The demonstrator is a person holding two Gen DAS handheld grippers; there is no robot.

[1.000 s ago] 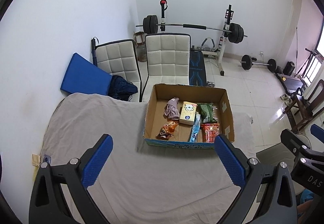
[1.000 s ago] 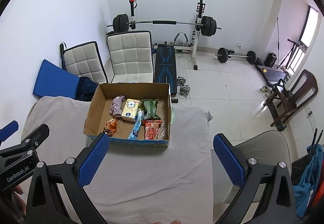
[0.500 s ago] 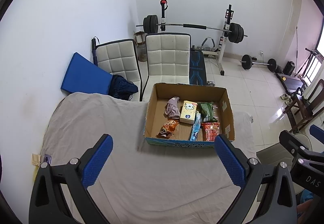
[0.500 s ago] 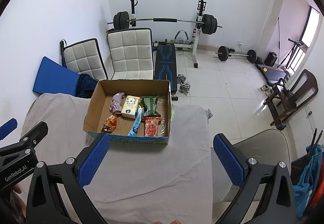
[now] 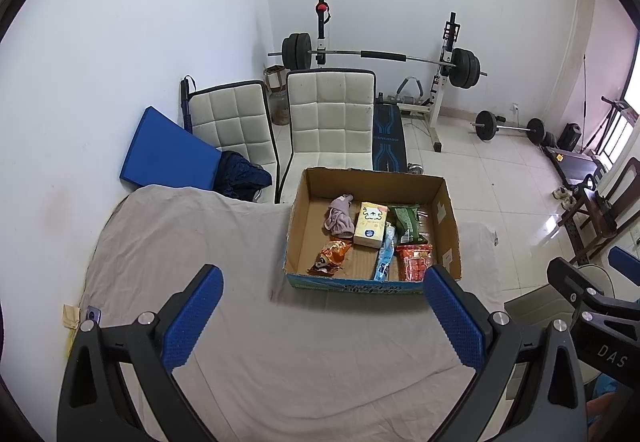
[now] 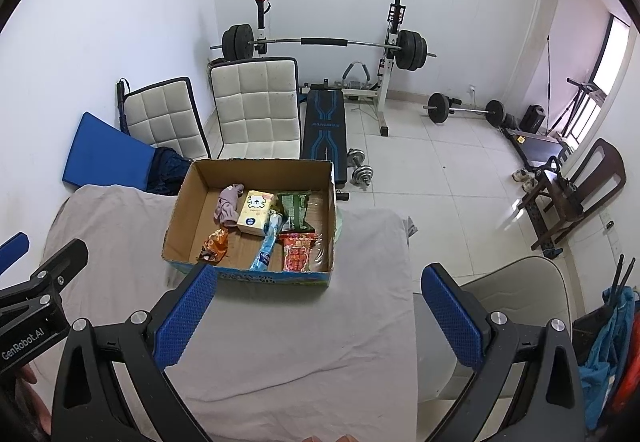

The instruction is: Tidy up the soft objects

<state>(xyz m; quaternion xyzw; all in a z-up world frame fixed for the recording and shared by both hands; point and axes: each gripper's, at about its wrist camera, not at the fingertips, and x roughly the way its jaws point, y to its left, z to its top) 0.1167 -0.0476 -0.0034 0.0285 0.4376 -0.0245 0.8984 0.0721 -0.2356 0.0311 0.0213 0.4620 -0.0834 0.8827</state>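
Note:
An open cardboard box point(image 5: 298, 226) point(image 6: 182, 214) stands on a table draped in grey cloth point(image 5: 192, 242) point(image 6: 312, 330). Inside lie a pink cloth point(image 5: 340, 216) point(image 6: 229, 202), a yellow tissue pack point(image 5: 371, 224) point(image 6: 256, 212), a green packet point(image 5: 407, 218) point(image 6: 294, 204), a blue packet point(image 5: 384, 258) point(image 6: 267, 246), a red packet point(image 5: 414, 262) point(image 6: 298, 252) and an orange packet point(image 5: 331, 256) point(image 6: 214, 244). My left gripper point(image 5: 322, 314) and right gripper point(image 6: 316, 312) are both open and empty, held above the cloth short of the box.
Two white padded chairs point(image 5: 332, 118) point(image 5: 234, 118) and a blue mat point(image 5: 166, 152) stand behind the table. A barbell rack point(image 5: 380, 56) and bench point(image 6: 324, 126) are at the back. A grey chair seat point(image 6: 512, 302) is right of the table, a wooden chair point(image 6: 576, 186) further right.
Both views shifted slightly; the box sits a little higher in the right wrist view. Both grippers stayed open and empty.

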